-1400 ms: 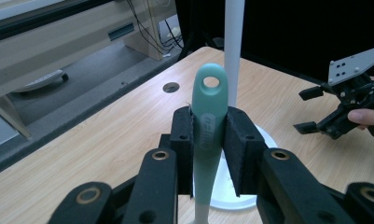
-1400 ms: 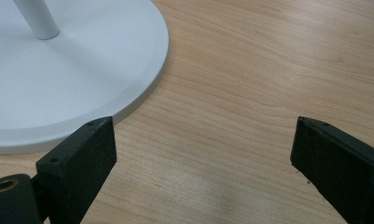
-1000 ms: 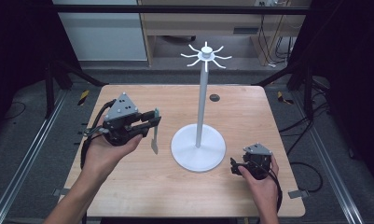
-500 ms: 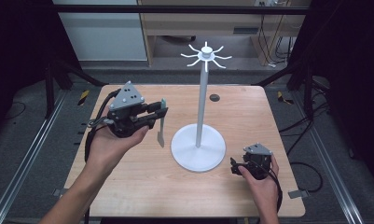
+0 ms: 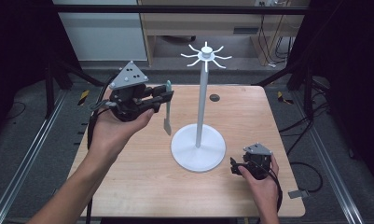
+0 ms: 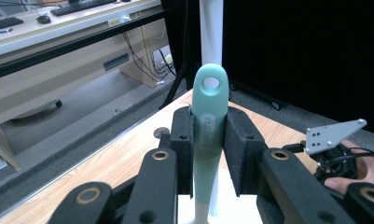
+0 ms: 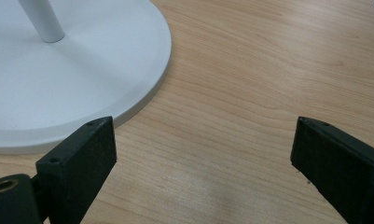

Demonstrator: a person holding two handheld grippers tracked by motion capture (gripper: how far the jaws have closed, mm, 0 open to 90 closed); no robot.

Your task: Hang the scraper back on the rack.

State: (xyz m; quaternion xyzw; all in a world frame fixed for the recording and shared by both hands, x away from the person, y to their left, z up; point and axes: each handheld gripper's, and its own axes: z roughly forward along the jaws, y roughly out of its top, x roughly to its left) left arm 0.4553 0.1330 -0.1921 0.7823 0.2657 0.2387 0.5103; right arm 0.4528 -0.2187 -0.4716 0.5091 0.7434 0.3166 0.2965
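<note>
**Hidden and cut-off parts**

In the left gripper view, the teal utensil point(image 6: 209, 135) runs off the bottom edge, and the 2 pads point(image 6: 236, 149) cover part of its handle. In the right gripper view, the white stand point(image 7: 68, 70) is cropped top and left. In the high view, the right gripper point(image 5: 236, 166) is too small to judge.

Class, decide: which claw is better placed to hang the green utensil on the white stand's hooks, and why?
Left. The left claw is shut on the green utensil, raised beside the stand; the right claw rests open and low by the base.
</note>
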